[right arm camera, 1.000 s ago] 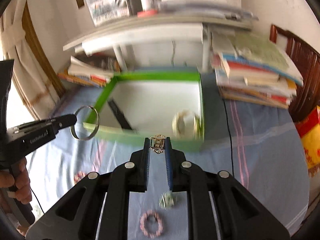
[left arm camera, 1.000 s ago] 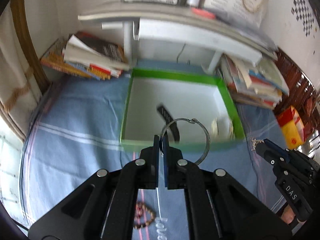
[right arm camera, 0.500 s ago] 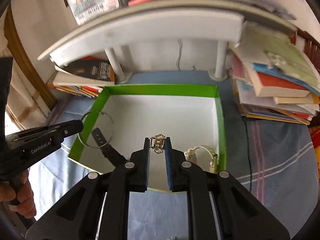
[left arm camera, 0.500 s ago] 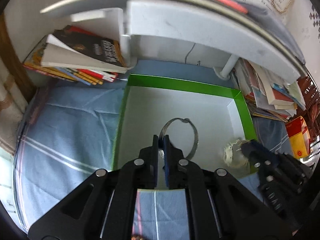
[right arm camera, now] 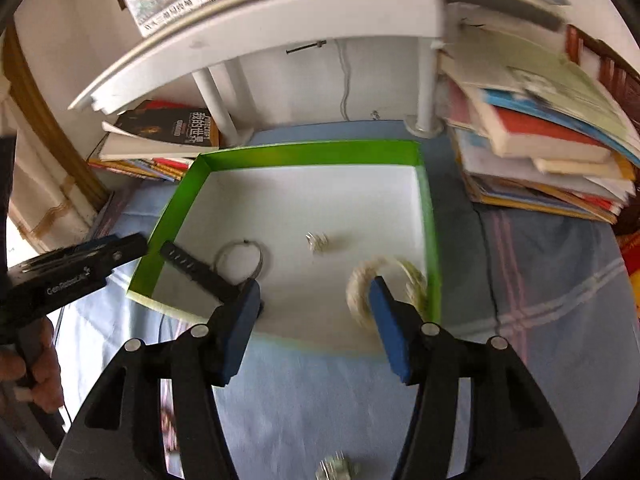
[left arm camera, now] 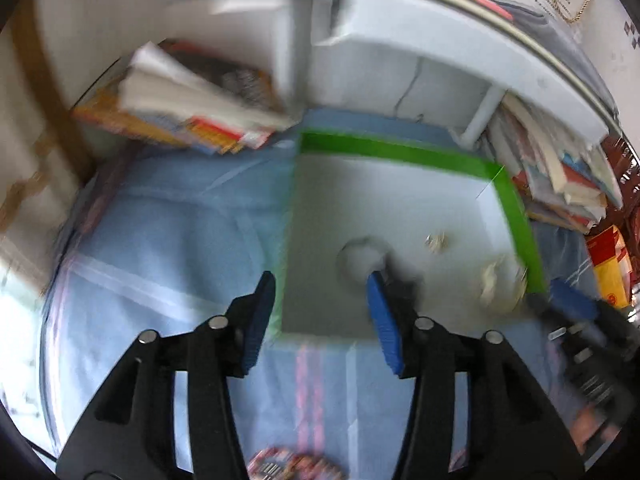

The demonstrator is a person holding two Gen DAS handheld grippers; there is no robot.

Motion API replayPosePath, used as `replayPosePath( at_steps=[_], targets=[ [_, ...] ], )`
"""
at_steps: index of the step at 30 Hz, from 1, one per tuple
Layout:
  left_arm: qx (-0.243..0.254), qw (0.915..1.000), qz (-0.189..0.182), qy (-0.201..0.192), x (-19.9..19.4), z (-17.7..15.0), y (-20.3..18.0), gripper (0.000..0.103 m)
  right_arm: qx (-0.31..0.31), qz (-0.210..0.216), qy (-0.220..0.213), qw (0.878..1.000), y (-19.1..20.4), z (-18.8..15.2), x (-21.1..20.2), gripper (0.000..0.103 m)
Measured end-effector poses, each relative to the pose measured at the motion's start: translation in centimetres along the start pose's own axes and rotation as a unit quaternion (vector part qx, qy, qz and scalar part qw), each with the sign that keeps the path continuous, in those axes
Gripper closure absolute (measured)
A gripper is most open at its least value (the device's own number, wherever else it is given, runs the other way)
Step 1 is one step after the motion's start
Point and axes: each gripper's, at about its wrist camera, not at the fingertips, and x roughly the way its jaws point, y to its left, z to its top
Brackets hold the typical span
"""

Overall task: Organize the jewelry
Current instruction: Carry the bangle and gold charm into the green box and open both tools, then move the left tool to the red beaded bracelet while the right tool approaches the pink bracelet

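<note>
A green-rimmed white box sits on the blue cloth. Inside lie a thin silver hoop, a small silver clasp, a pale woven bangle and a black strap. My left gripper is open and empty over the box's front left edge; it also shows in the right wrist view. My right gripper is open and empty at the box's front edge. A beaded bracelet and a small silver piece lie on the cloth in front.
A white shelf stands behind the box. Book stacks lie at the left and right. A red and yellow packet lies at the far right. Blue cloth covers the table.
Both grippers have opened. The silver hoop dropped from the left gripper and the clasp from the right gripper; both now lie in the box. Both grippers pulled back toward the front edge.
</note>
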Motion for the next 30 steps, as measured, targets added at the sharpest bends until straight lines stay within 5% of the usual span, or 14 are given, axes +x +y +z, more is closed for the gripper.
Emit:
replayPosePath(
  at_steps=[5, 10, 16, 19, 22, 30],
  targets=[
    [0.006, 0.9982, 0.031, 0.050, -0.3, -6.2, 3.2, 0.053, -0.019, -0.018, 0.057, 0.998, -0.9, -6.0, -1.8, 0.047],
    [0.012, 0.9950, 0.022, 0.097, 0.1, -11.8, 4.2, 0.053, 0.000, -0.026, 0.114, 0.993, -1.5, -11.4, -1.6, 0.048],
    [0.021, 0.9925, 0.011, 0.120, 1.1, -14.6, 4.0, 0.056, -0.007, -0.011, 0.131, 0.991, 0.2, -13.8, -1.7, 0.048],
    [0.007, 0.9919, -0.009, 0.127, 1.1, -15.0, 4.3, 0.066, -0.012, -0.007, 0.128, 0.992, 0.8, -13.9, -1.9, 0.048],
    [0.005, 0.9916, -0.022, 0.127, 0.9, -15.3, 4.5, 0.092, -0.009, -0.007, 0.126, 0.992, 0.8, -13.8, -2.0, 0.048],
    [0.003, 0.9928, -0.050, 0.108, -0.9, -15.2, 5.0, 0.102, -0.006, -0.005, 0.125, 0.992, 1.1, -13.5, -1.7, 0.048]
  ],
)
